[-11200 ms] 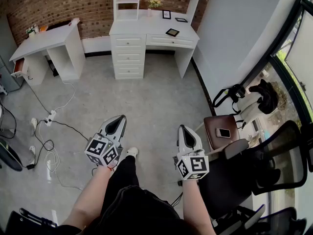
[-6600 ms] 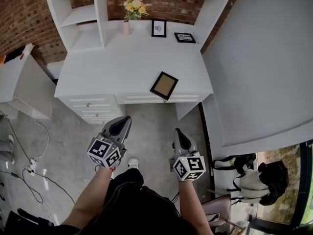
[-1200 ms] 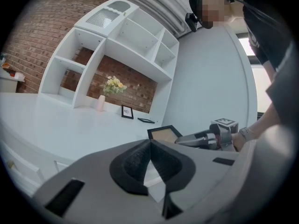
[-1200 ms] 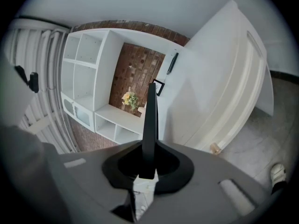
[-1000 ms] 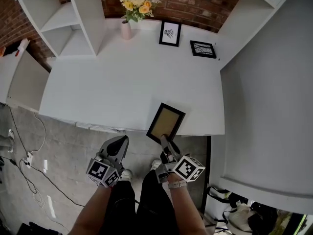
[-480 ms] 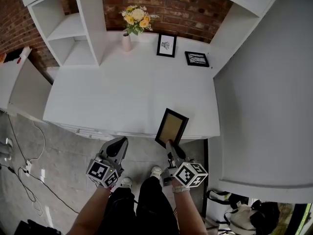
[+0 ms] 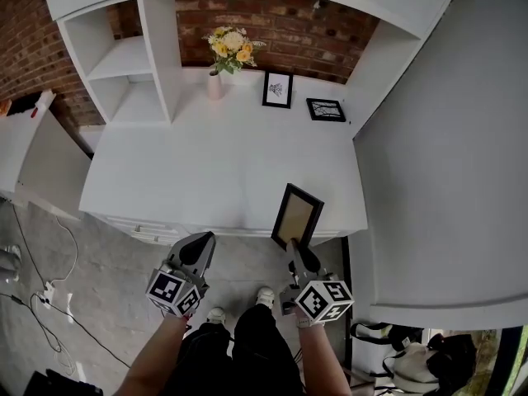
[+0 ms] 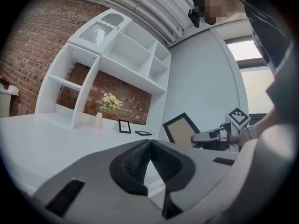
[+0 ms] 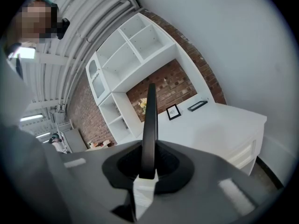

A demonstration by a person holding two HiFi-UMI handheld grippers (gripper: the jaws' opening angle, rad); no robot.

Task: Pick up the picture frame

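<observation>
My right gripper point(image 7: 291, 252) is clenched on the frame point(image 7: 298, 214). In the right gripper view its dark edge runs straight up the middle of the picture, seated between both pads with the near end pinched deep in the jaws. In the head view the frame is at lower centre-right, tilted up on end with its tan face showing. Its held end hangs just past the front edge of the desk point(image 7: 206, 172); I cannot tell if any part touches the top.

My left gripper point(image 7: 196, 250) hangs at lower left, in front of the desk and well apart from the frame, its jaws closed tip to tip on nothing.

To the right of the frame the desk ends near it, and the grey wall point(image 7: 437, 139) rises just beyond. To the left and above, the desk top is broad and bare. At the far back stand a vase point(image 7: 214, 84) and two small frames point(image 7: 277, 90), with shelves point(image 7: 124, 64) in the upper left. Below the desk edge is floor point(image 7: 124, 262).
</observation>
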